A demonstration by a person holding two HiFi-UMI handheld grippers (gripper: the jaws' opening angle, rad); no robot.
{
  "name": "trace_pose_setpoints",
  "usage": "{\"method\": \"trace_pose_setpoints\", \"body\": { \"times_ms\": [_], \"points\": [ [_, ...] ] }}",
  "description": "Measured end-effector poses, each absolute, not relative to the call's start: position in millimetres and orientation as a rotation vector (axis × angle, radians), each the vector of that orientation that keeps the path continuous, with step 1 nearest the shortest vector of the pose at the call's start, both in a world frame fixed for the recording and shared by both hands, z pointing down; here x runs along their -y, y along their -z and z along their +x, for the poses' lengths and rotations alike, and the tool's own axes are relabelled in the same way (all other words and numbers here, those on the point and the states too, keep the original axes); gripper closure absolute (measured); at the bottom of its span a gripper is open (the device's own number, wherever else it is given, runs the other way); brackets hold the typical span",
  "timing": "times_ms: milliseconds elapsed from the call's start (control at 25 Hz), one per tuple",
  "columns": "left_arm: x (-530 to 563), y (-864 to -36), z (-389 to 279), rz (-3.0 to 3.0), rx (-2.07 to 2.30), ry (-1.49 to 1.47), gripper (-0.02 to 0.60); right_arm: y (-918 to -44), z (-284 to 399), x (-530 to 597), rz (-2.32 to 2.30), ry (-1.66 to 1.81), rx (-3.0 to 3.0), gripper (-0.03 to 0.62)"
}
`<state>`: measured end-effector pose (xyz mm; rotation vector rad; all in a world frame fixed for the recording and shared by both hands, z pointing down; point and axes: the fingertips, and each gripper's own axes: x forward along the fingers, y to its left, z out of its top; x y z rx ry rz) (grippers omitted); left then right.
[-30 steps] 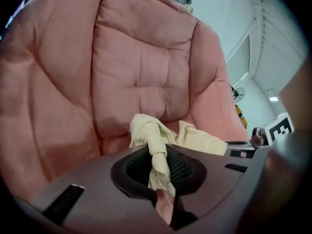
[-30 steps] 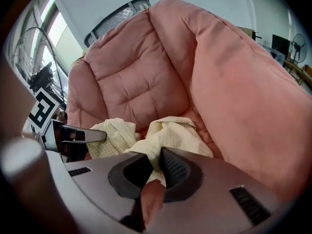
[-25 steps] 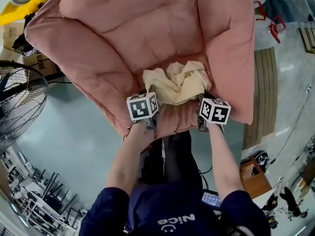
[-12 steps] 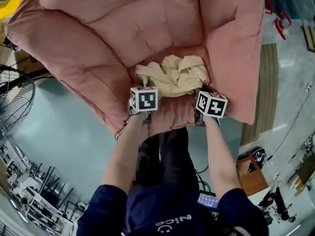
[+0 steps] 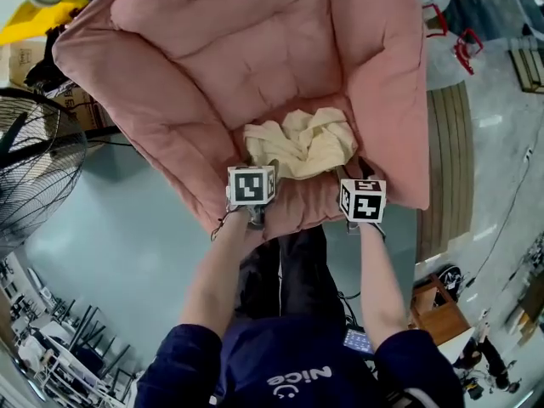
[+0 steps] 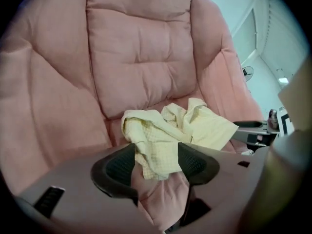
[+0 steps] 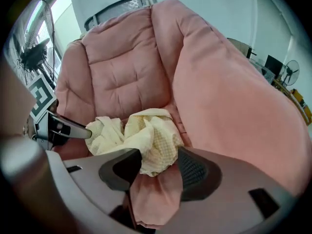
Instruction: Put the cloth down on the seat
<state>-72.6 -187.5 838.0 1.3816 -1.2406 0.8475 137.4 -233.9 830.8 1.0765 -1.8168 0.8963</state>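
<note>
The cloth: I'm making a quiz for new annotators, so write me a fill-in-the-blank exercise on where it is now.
On the pink armchair, the cloth lies crumpled on the ___.
The cloth's colour is pale ___.
The left gripper and the right gripper both have jaws standing ___, pressing on nothing.
Missing words: seat; yellow; open.
Both grippers' jaws have just been opening.

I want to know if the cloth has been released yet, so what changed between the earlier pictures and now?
The left gripper and the right gripper have just been opening their jaws and have let go of the yellow cloth. The cloth's near edge lies loose between each open pair. The cloth stays crumpled on the seat of the pink chair, which has not moved.
</note>
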Motion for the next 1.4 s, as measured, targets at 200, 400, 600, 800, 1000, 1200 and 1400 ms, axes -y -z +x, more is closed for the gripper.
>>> {"method": "trace_pose_setpoints", "body": {
  "times_ms": [200,400,600,800,1000,1200,1400],
  "points": [
    [178,-798,-73,1.416,1.263,-0.777,0.290,-788,128,220,1.111,-0.873,1.829,0.384],
    [174,-761,-73,1.486,1.265,-0.721,0.291,-753,127,206,1.169,-0.872,1.836,0.384],
    [165,-714,-71,1.594,1.267,-0.687,0.291,-712,122,193,1.207,-0.849,1.882,0.384],
    [156,-668,-64,1.719,1.266,-0.630,0.291,-667,113,181,1.247,-0.828,1.954,0.384],
    [136,-614,-57,1.832,1.268,-0.573,0.290,-614,103,160,1.254,-0.784,2.024,0.384],
    [116,-572,-58,1.940,1.275,-0.575,0.290,-567,91,142,1.261,-0.719,2.086,0.384],
    [103,-523,-60,2.062,1.305,-0.531,0.291,-528,81,121,1.294,-0.755,2.168,0.384]
  ]
}}
